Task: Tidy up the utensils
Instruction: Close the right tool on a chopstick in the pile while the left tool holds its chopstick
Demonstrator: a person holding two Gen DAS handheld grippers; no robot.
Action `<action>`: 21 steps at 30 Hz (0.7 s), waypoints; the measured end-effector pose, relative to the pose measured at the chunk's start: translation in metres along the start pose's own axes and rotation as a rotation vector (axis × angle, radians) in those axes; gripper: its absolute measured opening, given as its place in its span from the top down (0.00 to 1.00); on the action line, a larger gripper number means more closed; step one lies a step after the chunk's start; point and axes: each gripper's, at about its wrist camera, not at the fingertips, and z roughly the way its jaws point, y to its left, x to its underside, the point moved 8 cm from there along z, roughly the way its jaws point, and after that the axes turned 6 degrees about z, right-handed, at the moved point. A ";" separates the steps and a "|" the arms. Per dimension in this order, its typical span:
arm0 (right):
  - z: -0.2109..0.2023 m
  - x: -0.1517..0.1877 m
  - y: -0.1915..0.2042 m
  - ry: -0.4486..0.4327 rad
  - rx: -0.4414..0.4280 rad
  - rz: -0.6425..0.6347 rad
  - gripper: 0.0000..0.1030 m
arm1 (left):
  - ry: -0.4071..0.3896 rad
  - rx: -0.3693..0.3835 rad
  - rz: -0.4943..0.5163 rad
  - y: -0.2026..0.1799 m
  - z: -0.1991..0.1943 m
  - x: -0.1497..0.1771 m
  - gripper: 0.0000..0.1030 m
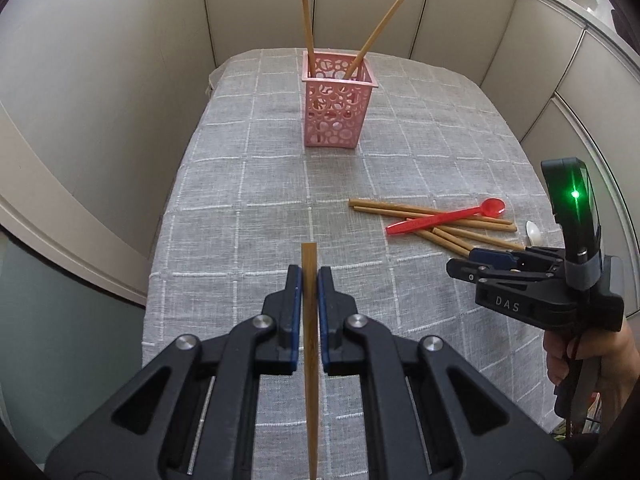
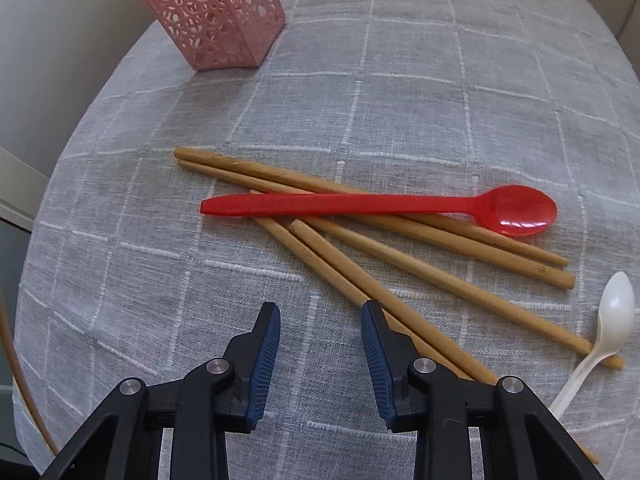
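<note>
**One chopstick in the left fingers, the loose pile waits below the right**

In the left wrist view, the left gripper [image 1: 309, 276] has its fingers pressed together on a bamboo chopstick [image 1: 310, 344], which runs straight along the middle of the frame and sticks out a little past the fingertips. The pink basket [image 1: 335, 110] stands on the table [image 1: 240, 200] in the upper centre, and two chopsticks [image 1: 306, 12] already lean inside it.

In the right wrist view, the right gripper [image 2: 320, 336] is at the bottom centre with its fingers wide apart and nothing between them. Just above and to the right lies the pile of chopsticks [image 2: 400, 240], crossed over each other, with the red spoon [image 2: 360, 204] resting on top of them. A white spoon [image 2: 608, 320] is at the right edge and touches the end of one chopstick.

The chopsticks look stiff and light, but smooth and thin, so one can probably turn in the hold if it is taken near an end; the middle seems safer. The red spoon appears to be thin plastic and likely slippery; its flat handle is the better place to hold it. Taking it first would free the sticks below.
</note>
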 end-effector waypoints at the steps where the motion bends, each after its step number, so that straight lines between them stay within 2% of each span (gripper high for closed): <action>1: 0.001 -0.001 0.001 0.003 -0.005 0.000 0.63 | -0.005 0.002 -0.003 0.001 -0.001 -0.002 0.92; 5: 0.005 0.006 0.011 0.040 -0.010 -0.065 0.63 | -0.021 0.003 -0.012 0.003 -0.005 -0.006 0.92; 8: -0.005 0.002 0.017 -0.010 0.015 -0.115 0.63 | -0.021 0.009 -0.019 0.005 -0.005 -0.006 0.92; 12: -0.010 -0.006 0.013 -0.045 0.029 -0.093 0.58 | -0.019 0.012 -0.018 0.005 -0.006 -0.005 0.92; 15: 0.002 -0.003 0.008 -0.004 0.031 -0.077 0.58 | -0.018 0.015 -0.014 0.004 -0.006 -0.005 0.92; 21: 0.004 -0.010 0.006 -0.033 0.028 -0.075 0.55 | -0.012 0.016 -0.015 0.003 -0.005 -0.004 0.92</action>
